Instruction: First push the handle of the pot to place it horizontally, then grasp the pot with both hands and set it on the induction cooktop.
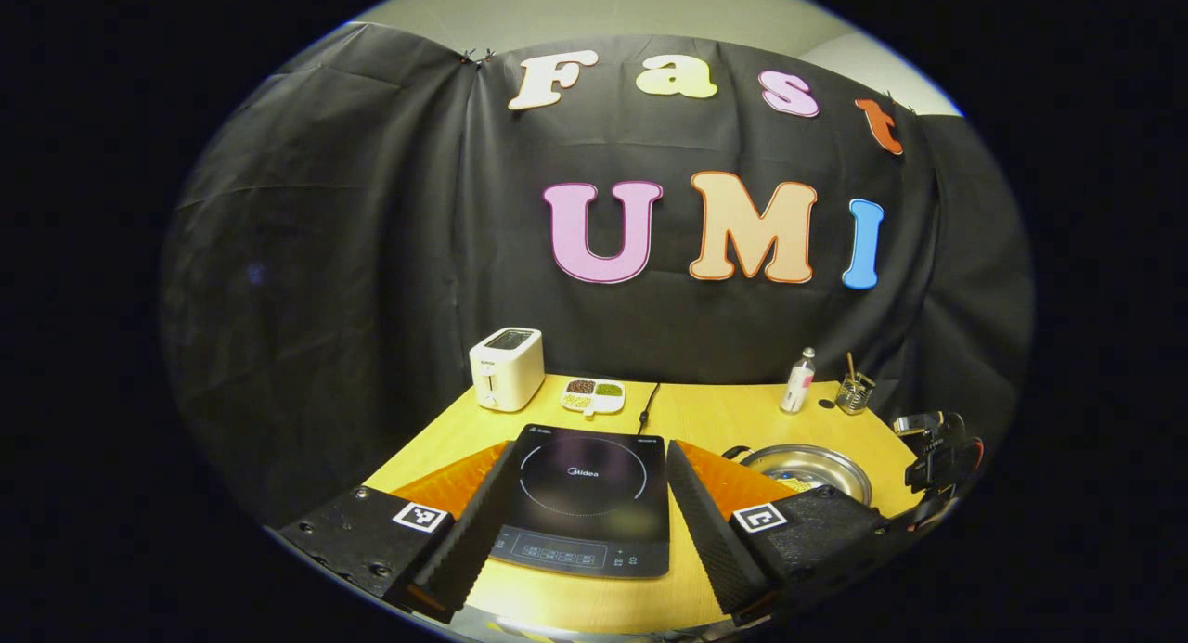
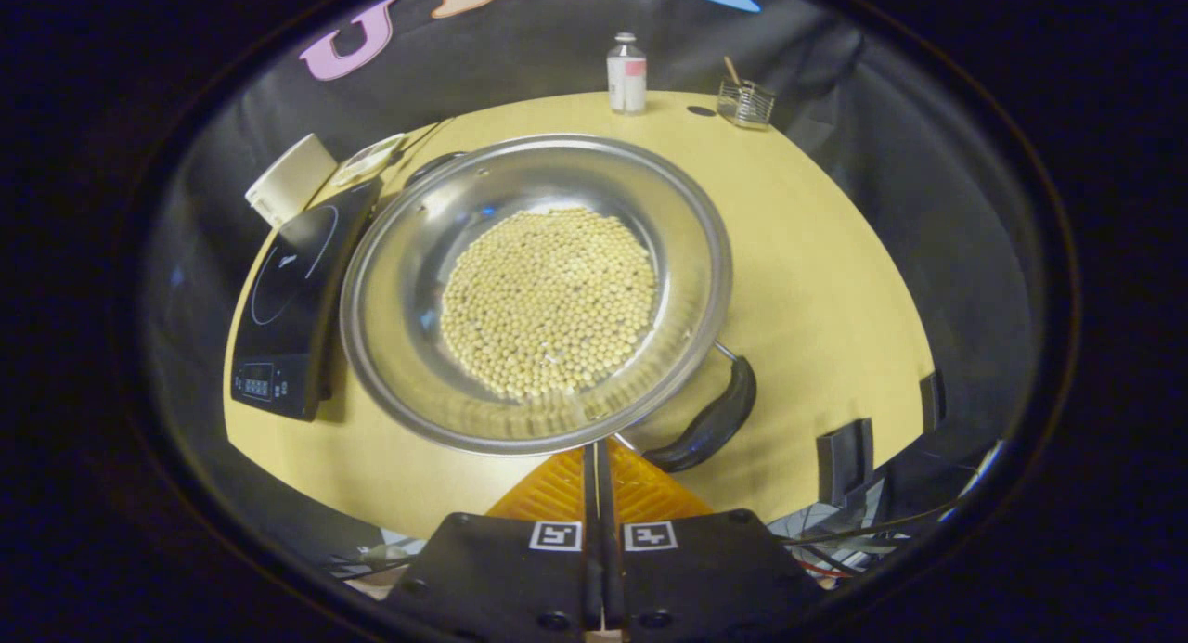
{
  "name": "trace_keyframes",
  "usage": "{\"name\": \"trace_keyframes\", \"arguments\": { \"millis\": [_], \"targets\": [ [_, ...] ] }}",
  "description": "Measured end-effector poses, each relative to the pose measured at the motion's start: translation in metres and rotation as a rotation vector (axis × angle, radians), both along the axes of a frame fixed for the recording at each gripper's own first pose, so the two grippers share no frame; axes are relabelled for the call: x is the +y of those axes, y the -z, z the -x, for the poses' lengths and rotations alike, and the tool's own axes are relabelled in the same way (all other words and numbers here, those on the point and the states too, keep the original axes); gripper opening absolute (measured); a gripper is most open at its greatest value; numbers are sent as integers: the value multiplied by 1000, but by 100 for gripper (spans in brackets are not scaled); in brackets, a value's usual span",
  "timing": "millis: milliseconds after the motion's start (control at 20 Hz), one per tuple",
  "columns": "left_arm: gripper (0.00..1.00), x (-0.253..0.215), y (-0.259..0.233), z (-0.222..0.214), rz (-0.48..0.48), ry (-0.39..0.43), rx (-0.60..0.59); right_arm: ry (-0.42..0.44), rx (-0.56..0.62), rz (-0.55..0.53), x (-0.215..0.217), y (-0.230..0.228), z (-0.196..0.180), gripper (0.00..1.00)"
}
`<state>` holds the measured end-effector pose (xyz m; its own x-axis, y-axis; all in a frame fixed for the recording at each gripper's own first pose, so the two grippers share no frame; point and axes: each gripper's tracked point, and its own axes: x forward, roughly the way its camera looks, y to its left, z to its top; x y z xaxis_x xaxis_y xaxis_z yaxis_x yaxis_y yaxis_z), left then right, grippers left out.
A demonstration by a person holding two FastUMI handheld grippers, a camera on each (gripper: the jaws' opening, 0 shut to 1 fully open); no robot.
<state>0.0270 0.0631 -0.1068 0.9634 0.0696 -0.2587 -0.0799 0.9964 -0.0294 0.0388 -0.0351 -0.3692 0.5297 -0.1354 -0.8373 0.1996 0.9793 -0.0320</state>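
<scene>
A steel pot (image 2: 399, 272) holding yellow beans (image 2: 548, 300) stands on the wooden table to the right of the black induction cooktop (image 2: 292, 300). One black handle (image 2: 710, 420) curves along the pot's near right side. My right gripper (image 2: 599, 457) is shut, its tips at the pot's near rim just left of that handle, with nothing seen between them. In the left gripper view my left gripper (image 1: 591, 446) is open and straddles the cooktop (image 1: 585, 495). The pot (image 1: 807, 467) lies to its right, with the right gripper (image 1: 937, 453) beside it.
A white toaster (image 1: 506, 369), a small dish of beans (image 1: 594, 395), a bottle (image 1: 796, 381) and a glass holder (image 1: 854, 394) line the table's back edge. The cooktop's cord (image 1: 650, 402) runs to the back. Dark fixtures (image 2: 845, 457) stand off the table's right edge.
</scene>
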Motion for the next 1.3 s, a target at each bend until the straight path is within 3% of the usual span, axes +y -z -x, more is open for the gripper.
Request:
{"name": "trace_keyframes", "arguments": {
  "millis": [400,550,600,750,850,900,1300],
  "targets": [
    [93,-43,1,-22,20,-31,37,-9,39,-27,-51,-6,-27,2],
    [96,-64,11,-38,44,-38,65,-7,43,-42,-68,-9,-40,2],
    [93,-70,16,-41,43,-38,79,-6,39,-50,-74,-10,-45,2],
    [97,-87,32,-52,33,-30,125,13,36,-87,-87,-14,-61,2],
    [93,-96,43,-58,33,-25,159,13,38,-98,-92,-13,-76,2],
    [96,-102,48,-62,38,-19,176,5,40,-95,-93,-13,-80,0],
    [97,-121,60,-80,25,-16,234,-5,55,-164,-104,-13,-96,0]
  ]
}}
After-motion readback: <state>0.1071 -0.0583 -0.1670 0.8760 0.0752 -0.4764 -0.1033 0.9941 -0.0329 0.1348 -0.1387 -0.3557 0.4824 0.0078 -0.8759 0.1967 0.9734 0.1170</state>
